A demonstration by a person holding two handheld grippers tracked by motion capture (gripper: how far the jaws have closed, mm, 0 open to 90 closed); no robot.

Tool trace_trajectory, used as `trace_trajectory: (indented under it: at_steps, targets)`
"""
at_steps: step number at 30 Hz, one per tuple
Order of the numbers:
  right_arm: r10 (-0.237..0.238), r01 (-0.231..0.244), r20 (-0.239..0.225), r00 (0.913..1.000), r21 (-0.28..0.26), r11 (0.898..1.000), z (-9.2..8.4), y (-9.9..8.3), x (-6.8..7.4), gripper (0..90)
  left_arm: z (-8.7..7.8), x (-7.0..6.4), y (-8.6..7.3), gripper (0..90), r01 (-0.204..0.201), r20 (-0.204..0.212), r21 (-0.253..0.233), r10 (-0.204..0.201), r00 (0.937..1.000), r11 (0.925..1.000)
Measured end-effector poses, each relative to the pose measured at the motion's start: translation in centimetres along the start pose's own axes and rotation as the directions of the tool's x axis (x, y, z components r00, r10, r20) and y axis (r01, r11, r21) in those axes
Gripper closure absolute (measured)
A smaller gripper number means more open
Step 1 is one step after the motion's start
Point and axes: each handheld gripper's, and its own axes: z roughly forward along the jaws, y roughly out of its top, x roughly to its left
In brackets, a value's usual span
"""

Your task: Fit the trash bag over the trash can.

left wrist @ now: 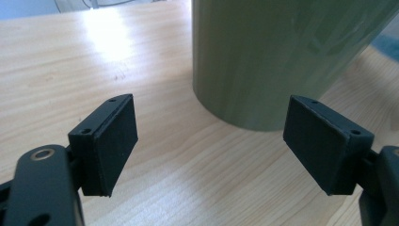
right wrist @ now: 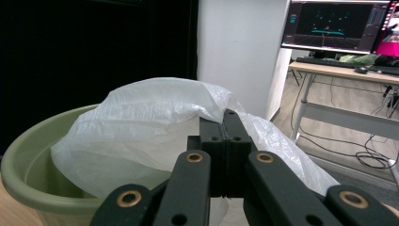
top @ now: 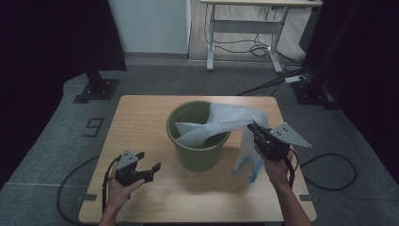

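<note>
Green bucket (top: 198,134) stands upright near the middle of the wooden table (top: 141,117); white plastic bag (top: 221,122) lies partly inside it, the rest draped over the rim toward the right and hanging down beside the wall. Right gripper (top: 256,128) is above the table just right of the rim, jaws pressed together, pinching a fold of the bag. Left gripper (top: 149,162) is low at the front left, jaws spread, nothing between them; bucket wall just ahead of it.
</note>
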Motion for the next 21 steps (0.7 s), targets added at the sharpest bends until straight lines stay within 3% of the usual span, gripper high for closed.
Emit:
trace_trajectory:
  at_steps: [7,9,14,21]
  targets:
    - [-0.007,0.007,-0.012,0.9999,0.012,1.000,0.5,0.2,0.2,88.2,-1.6,-0.5,2.1,18.1,0.012,-0.024,-0.050,-0.013,0.9996,0.9987]
    - [-0.008,0.008,-0.013,0.9999,0.012,1.000,0.6,0.2,0.2,88.2,-2.2,-1.0,3.3,18.1,-0.015,-0.029,-0.066,0.014,0.9995,0.9977]
    - [-0.009,0.010,-0.012,0.9999,0.016,1.000,0.6,0.4,0.2,88.2,-2.8,-1.9,6.0,18.3,-0.043,-0.001,-0.100,0.043,0.9991,0.9941]
    - [-0.009,0.009,-0.022,0.9997,0.015,1.000,1.0,0.7,0.4,88.2,-2.2,-3.2,9.2,19.6,-0.079,0.033,-0.116,0.083,0.9960,0.9902]
